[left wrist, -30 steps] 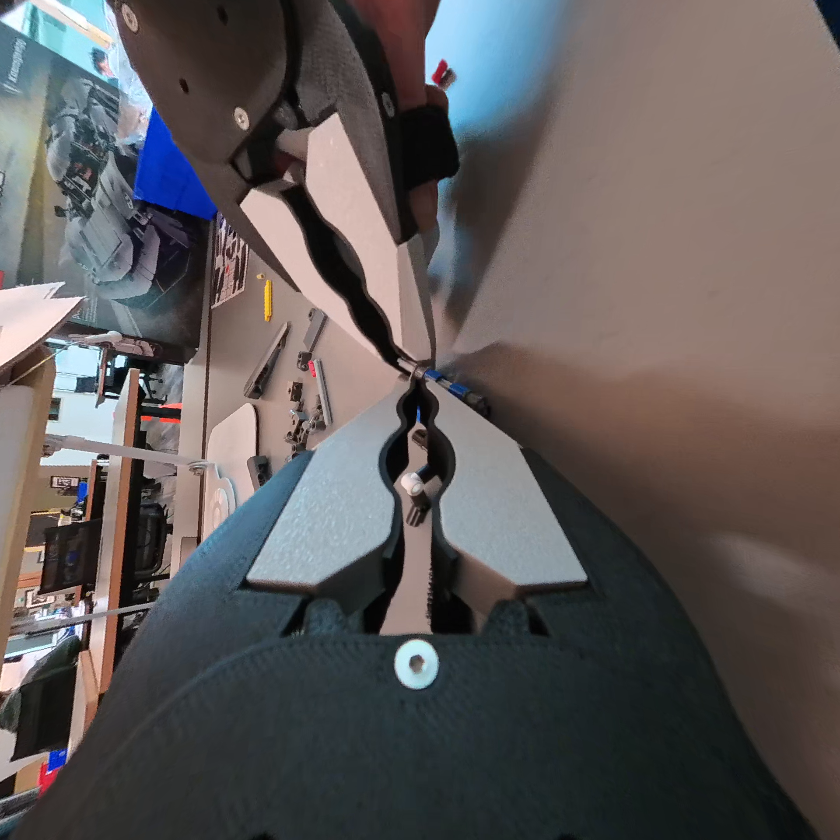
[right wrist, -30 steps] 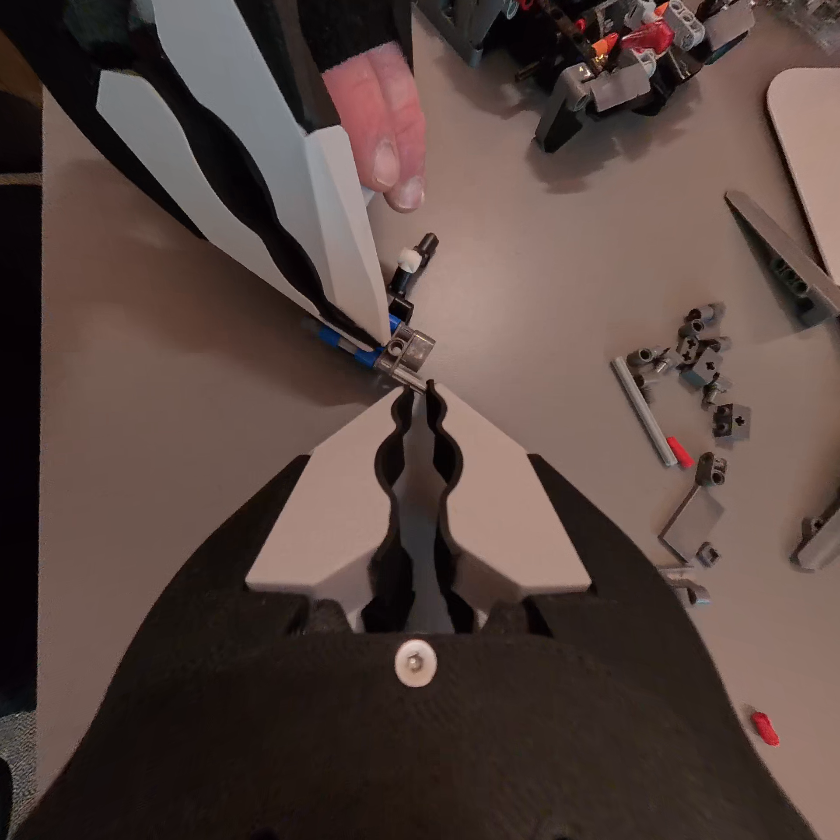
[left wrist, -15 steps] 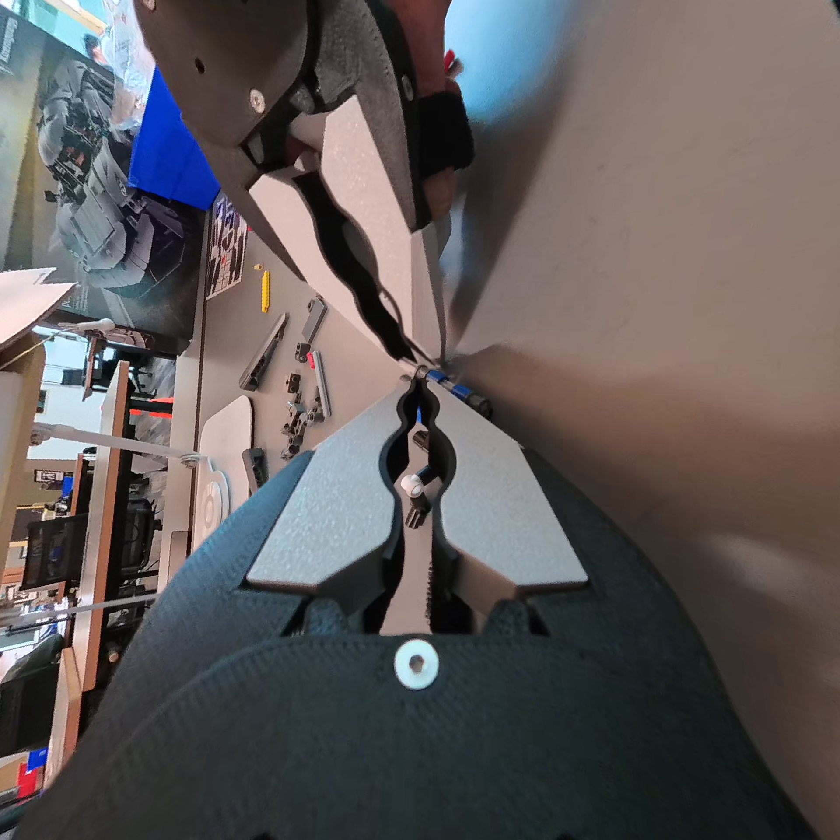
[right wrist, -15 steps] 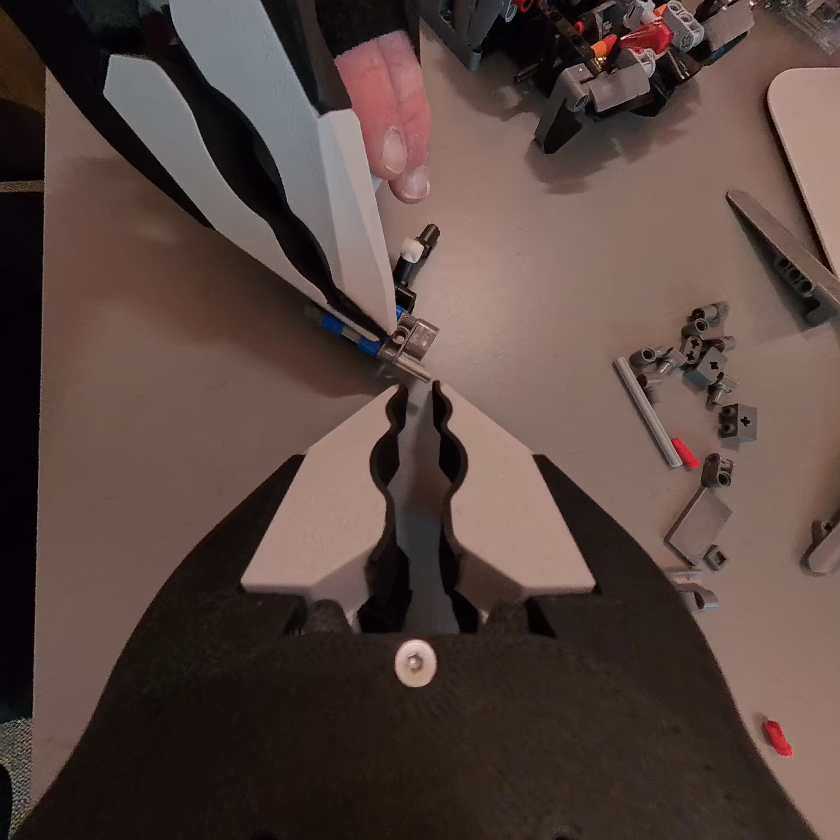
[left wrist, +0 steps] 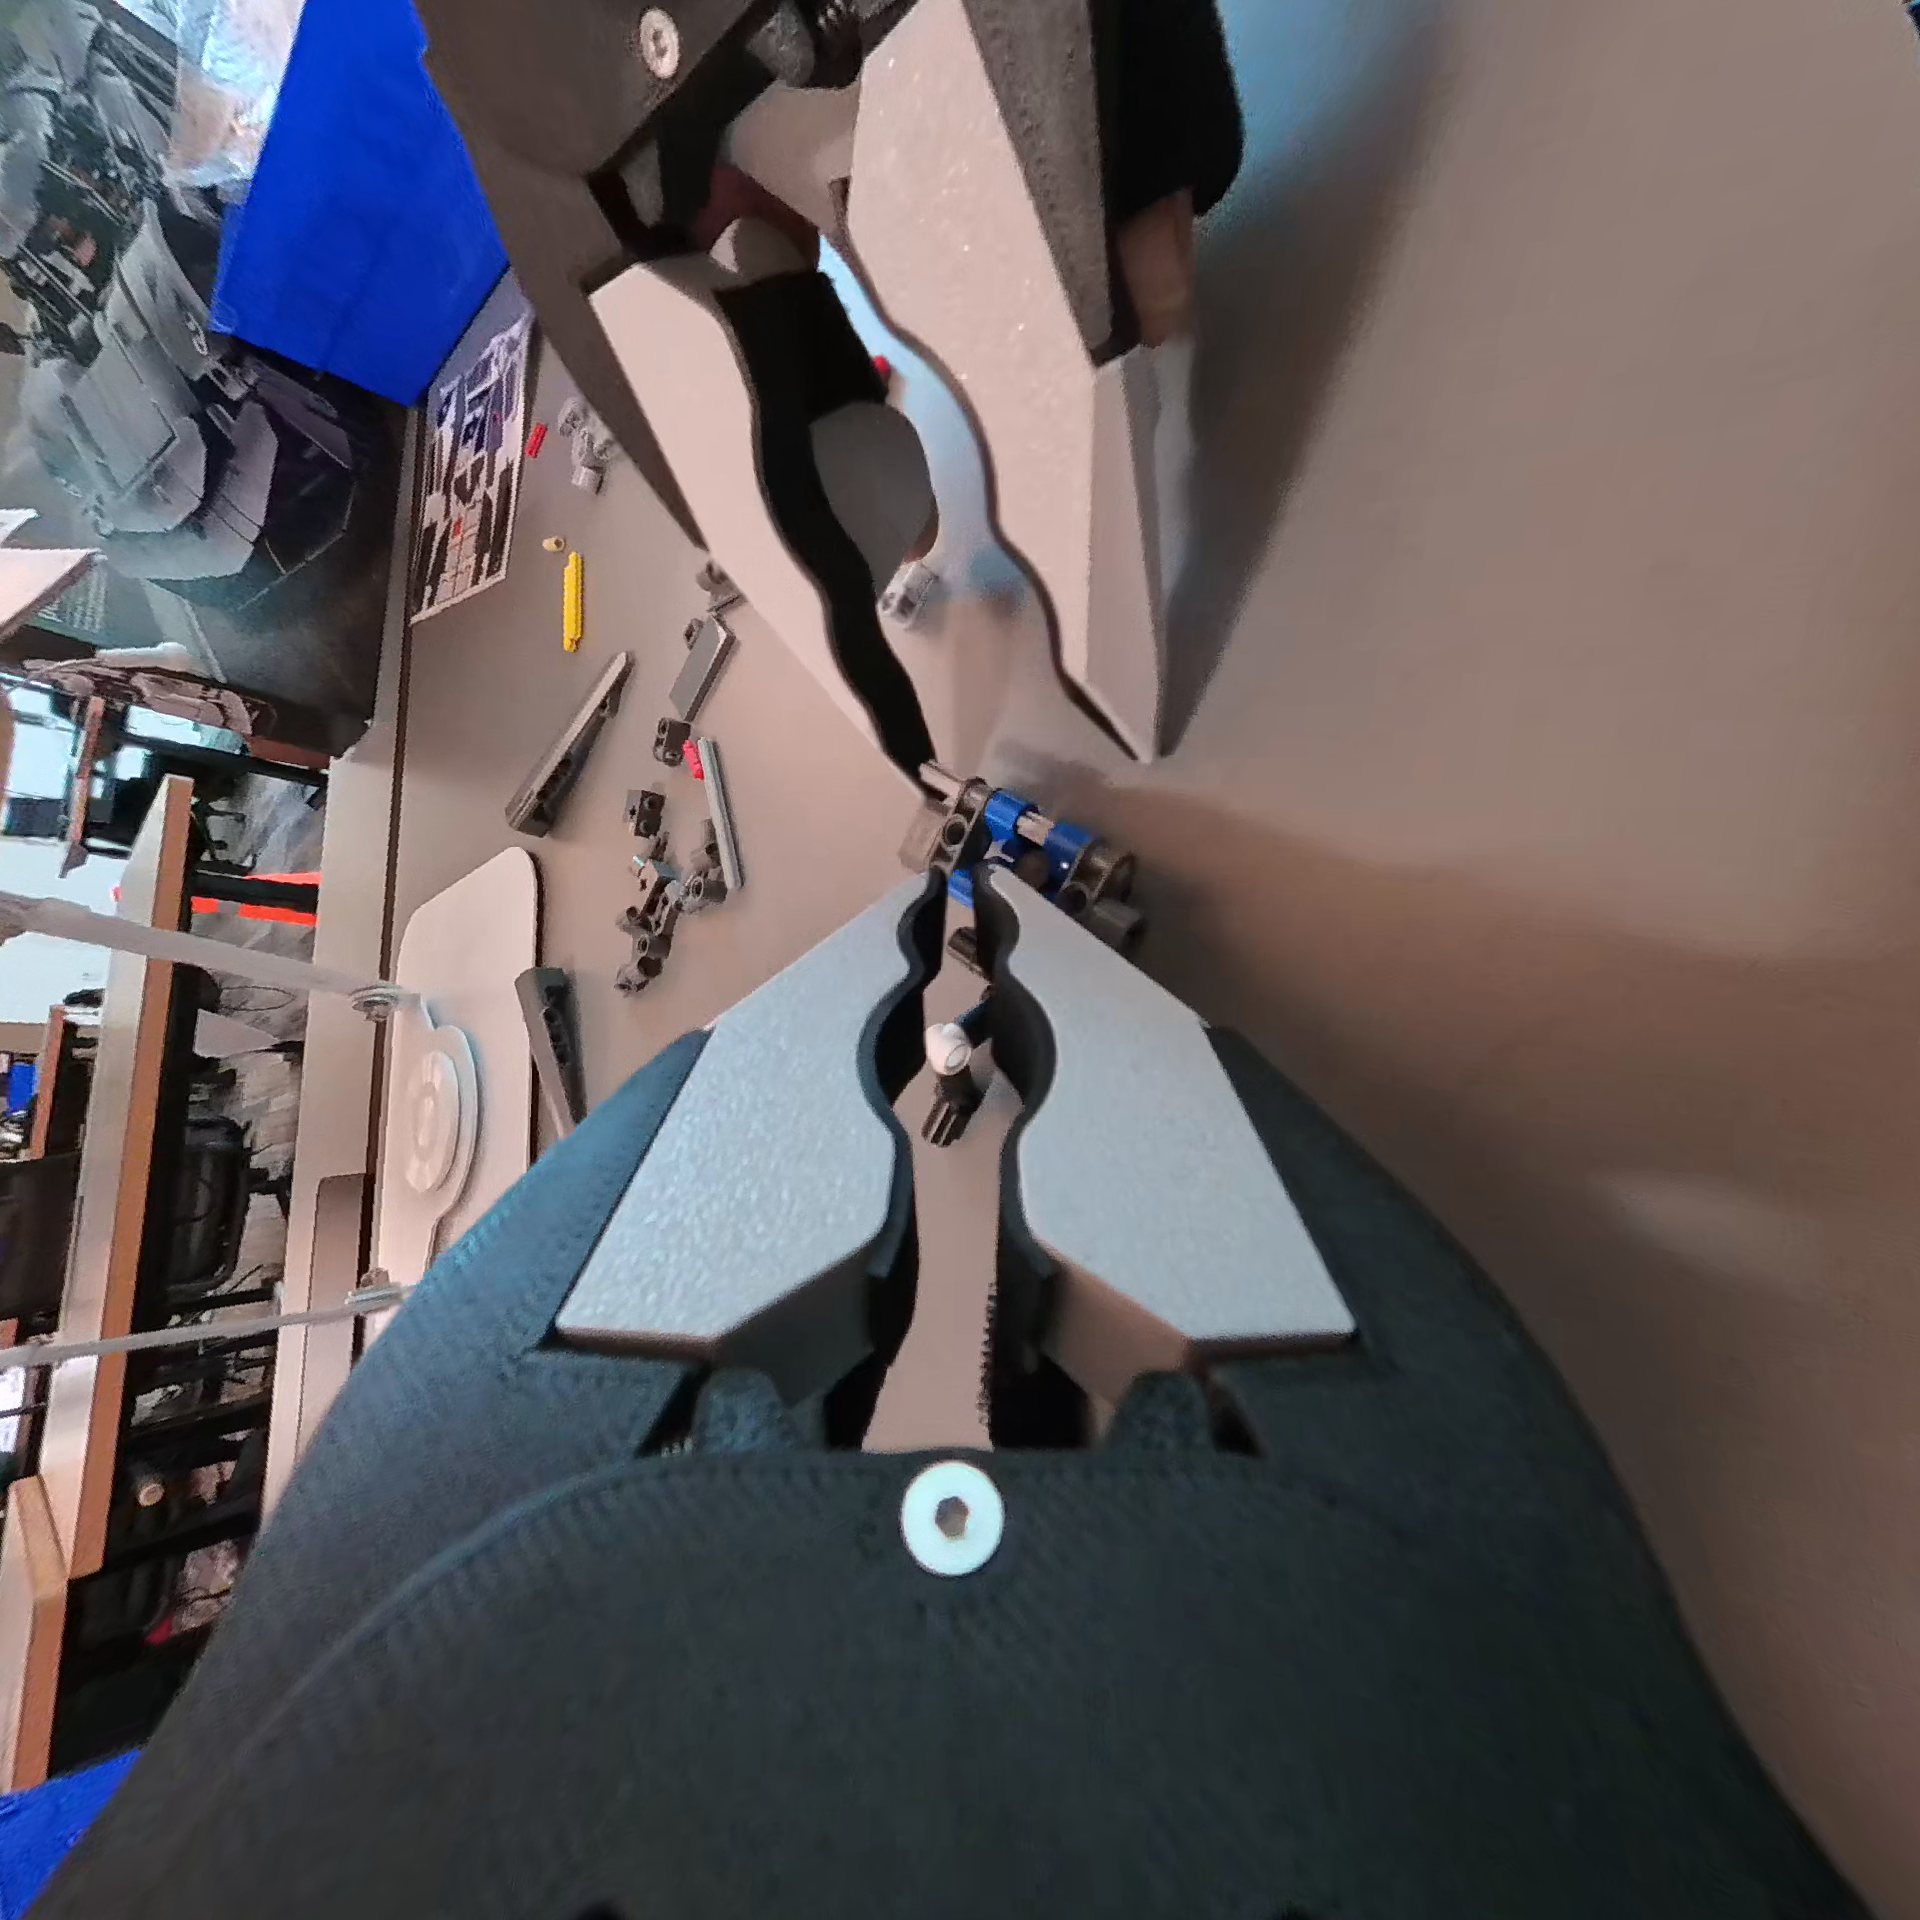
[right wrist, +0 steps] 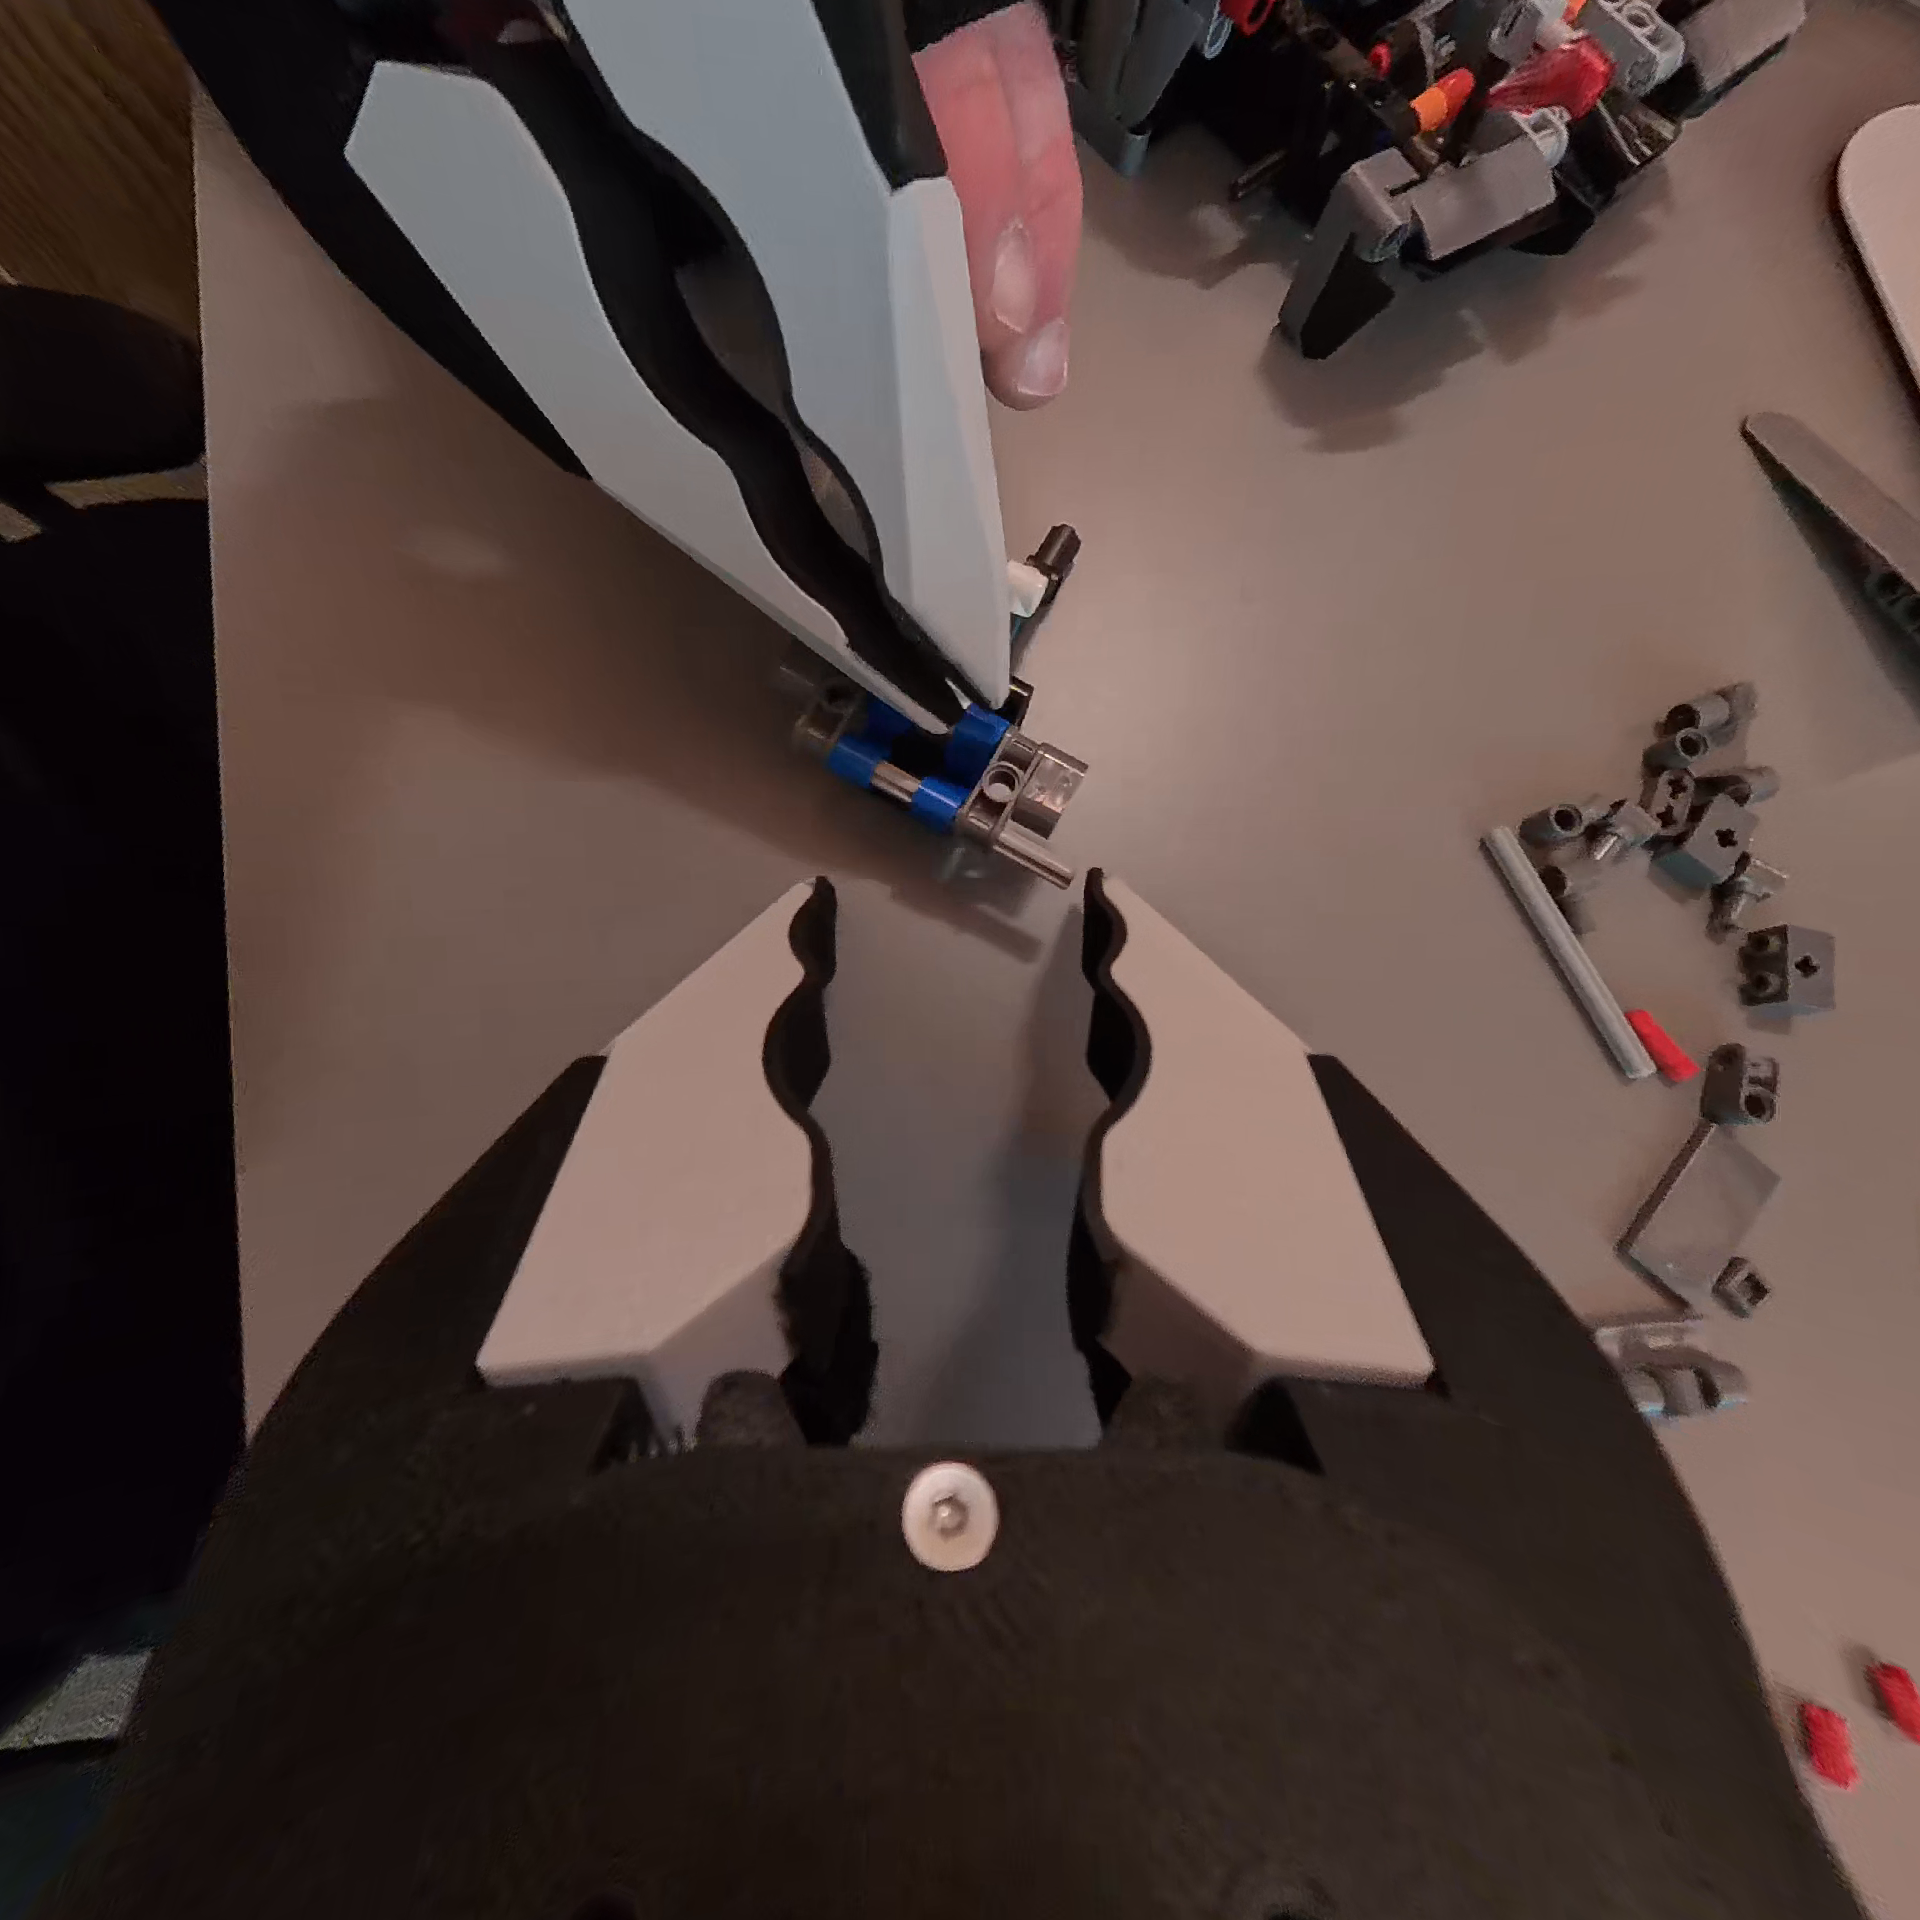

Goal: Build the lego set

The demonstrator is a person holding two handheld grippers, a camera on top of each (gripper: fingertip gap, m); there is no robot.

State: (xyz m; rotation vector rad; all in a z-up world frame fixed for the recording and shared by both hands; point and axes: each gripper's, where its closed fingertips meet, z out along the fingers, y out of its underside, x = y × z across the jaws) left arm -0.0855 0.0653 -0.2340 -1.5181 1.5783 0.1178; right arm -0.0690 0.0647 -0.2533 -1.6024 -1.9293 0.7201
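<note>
My left gripper [left wrist: 961, 888] is shut on a small blue-and-grey Lego assembly [left wrist: 997, 831] and holds it down at the grey table. A black pin with a white collar [left wrist: 948, 1049] on that assembly shows between its jaws. In the right wrist view the left gripper [right wrist: 977, 707] comes in from the upper left, and the assembly [right wrist: 935, 774] has a thin grey axle [right wrist: 1039, 857] sticking out toward me. My right gripper [right wrist: 956, 883] is wide open and empty, its tips just short of that axle. It also shows in the left wrist view [left wrist: 1034, 753].
Loose grey parts [right wrist: 1683, 821], a grey panel [right wrist: 1704, 1205] and red bits [right wrist: 1829, 1745] lie to the right. A partly built model [right wrist: 1455, 156] stands at the far right, next to a long dark beam [right wrist: 1839, 520]. The table's edge [right wrist: 213, 727] runs down the left. The set's box [left wrist: 156, 364] stands behind. The tips of both grippers are at nearly the same place. Left tips and right tips are each some 15 cm from the partly built model [right wrist: 1455, 156].
My right gripper was shut on the tip of the grey axle. It has let go, opened wide and drawn back a little. The left gripper keeps its hold on the assembly.
</note>
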